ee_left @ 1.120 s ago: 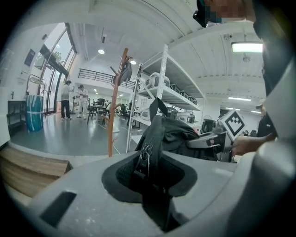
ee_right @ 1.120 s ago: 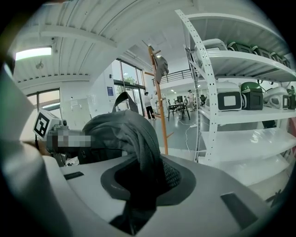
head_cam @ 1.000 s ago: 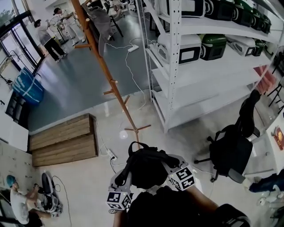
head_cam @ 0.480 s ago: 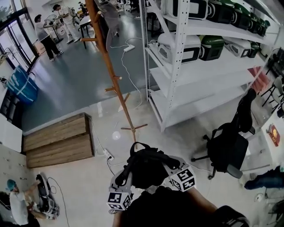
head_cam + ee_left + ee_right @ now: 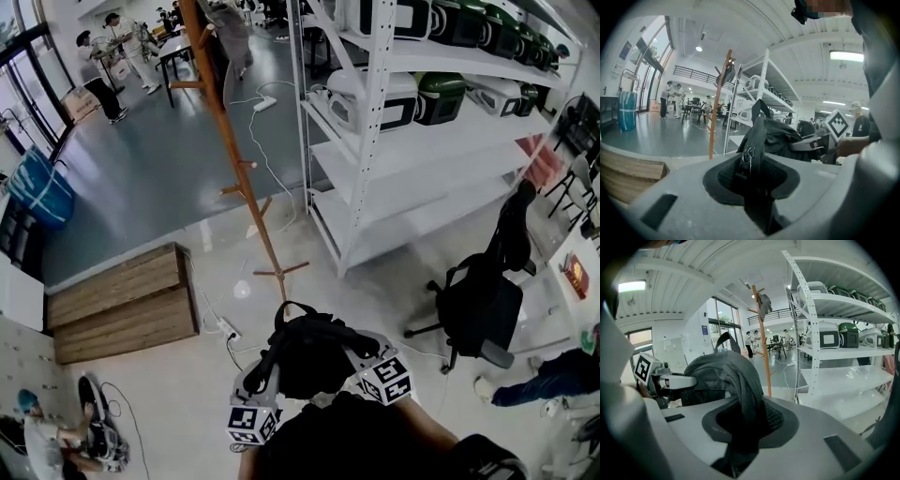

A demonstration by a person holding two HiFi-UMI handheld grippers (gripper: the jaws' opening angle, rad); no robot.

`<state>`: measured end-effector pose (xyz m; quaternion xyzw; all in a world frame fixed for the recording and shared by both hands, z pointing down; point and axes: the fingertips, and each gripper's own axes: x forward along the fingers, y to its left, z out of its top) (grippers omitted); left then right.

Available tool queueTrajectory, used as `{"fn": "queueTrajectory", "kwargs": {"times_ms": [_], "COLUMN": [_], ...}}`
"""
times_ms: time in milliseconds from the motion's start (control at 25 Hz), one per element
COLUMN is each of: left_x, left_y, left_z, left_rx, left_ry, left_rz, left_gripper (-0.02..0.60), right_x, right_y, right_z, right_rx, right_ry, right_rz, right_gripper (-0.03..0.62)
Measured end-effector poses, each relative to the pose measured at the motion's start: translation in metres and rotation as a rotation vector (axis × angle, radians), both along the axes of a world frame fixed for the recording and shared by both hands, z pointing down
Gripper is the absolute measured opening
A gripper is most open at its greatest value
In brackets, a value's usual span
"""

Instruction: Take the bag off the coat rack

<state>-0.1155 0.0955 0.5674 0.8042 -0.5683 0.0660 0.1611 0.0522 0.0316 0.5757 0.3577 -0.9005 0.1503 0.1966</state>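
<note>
A black bag (image 5: 309, 352) hangs free between my two grippers, clear of the wooden coat rack (image 5: 234, 141), which stands farther off on the floor. My left gripper (image 5: 264, 370) is shut on a zippered strap of the bag (image 5: 752, 161), which fills the gap between its jaws. On the bag's other side my right gripper (image 5: 352, 342) is shut on a fold of black fabric (image 5: 745, 394). In each gripper view the other gripper shows across the bag: the right gripper (image 5: 820, 140) and the left gripper (image 5: 670, 380). A grey garment (image 5: 764, 303) still hangs at the top of the rack (image 5: 764, 348).
A white metal shelf unit (image 5: 394, 141) with appliances stands right of the rack. A black office chair (image 5: 483, 305) is at the right, wooden steps (image 5: 122, 300) at the left, and cables (image 5: 230, 328) lie on the floor. People stand far back (image 5: 98, 80); one crouches at lower left (image 5: 37, 436).
Both grippers keep the same hold on the bag. The rack, shelf and chair have shifted slightly in the head view. A person's legs have come in at the lower right.
</note>
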Motion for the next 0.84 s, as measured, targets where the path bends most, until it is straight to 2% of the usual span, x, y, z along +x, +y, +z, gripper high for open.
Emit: {"fn": "queueTrajectory", "kwargs": {"times_ms": [840], "left_x": [-0.016], "left_y": [0.006], "left_z": [0.007], "left_rx": [-0.025], "left_ry": [0.008], "left_rz": [-0.002], "left_gripper": [0.094], "right_x": [-0.014], "right_y": [0.007], "right_z": [0.005], "right_rx": [-0.012], "right_ry": [0.008], "right_rz": [0.003], "right_gripper": [0.083]}}
